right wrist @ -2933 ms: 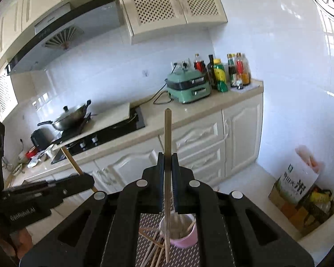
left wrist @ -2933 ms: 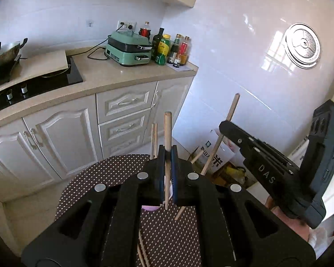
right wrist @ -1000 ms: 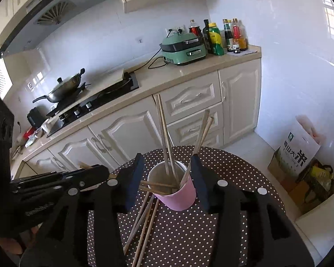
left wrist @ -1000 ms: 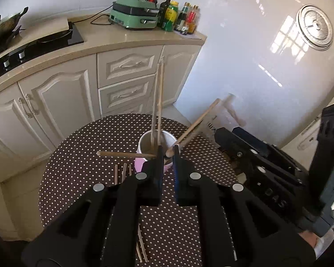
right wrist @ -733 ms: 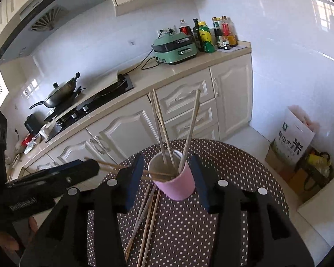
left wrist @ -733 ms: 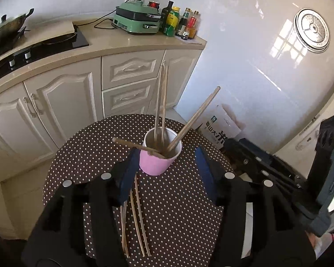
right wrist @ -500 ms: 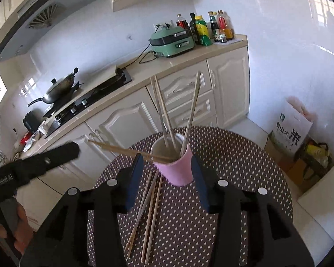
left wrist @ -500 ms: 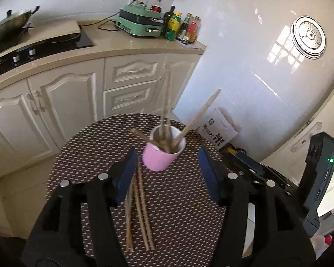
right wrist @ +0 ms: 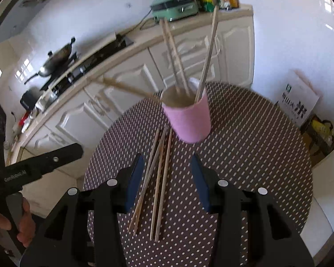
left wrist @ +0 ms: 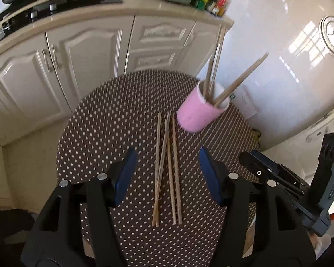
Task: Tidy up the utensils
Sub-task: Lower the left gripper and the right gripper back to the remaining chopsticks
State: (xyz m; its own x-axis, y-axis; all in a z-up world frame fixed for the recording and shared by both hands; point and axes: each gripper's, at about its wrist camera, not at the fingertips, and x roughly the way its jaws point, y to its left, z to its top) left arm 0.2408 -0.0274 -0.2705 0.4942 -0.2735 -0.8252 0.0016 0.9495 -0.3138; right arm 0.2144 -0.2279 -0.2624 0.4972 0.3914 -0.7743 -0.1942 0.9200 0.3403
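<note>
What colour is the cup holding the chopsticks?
Pink cup, white inside; clearest in the right wrist view.

We see both wrist views looking steeply down from close above, sharing the table (left wrist: 95,120), cup (right wrist: 187,120) and chopsticks (left wrist: 167,166).

Blurring with motion: pink cylindrical cup (right wrist: 188,120) and slanting wooden chopstick (right wrist: 124,87); hiding chopstick tips inside; cropping dotted brown tabletop (left wrist: 113,120) below.

Both claws emptied and spread wide, chopsticks (left wrist: 240,80) now in pink cup (left wrist: 198,113).
</note>
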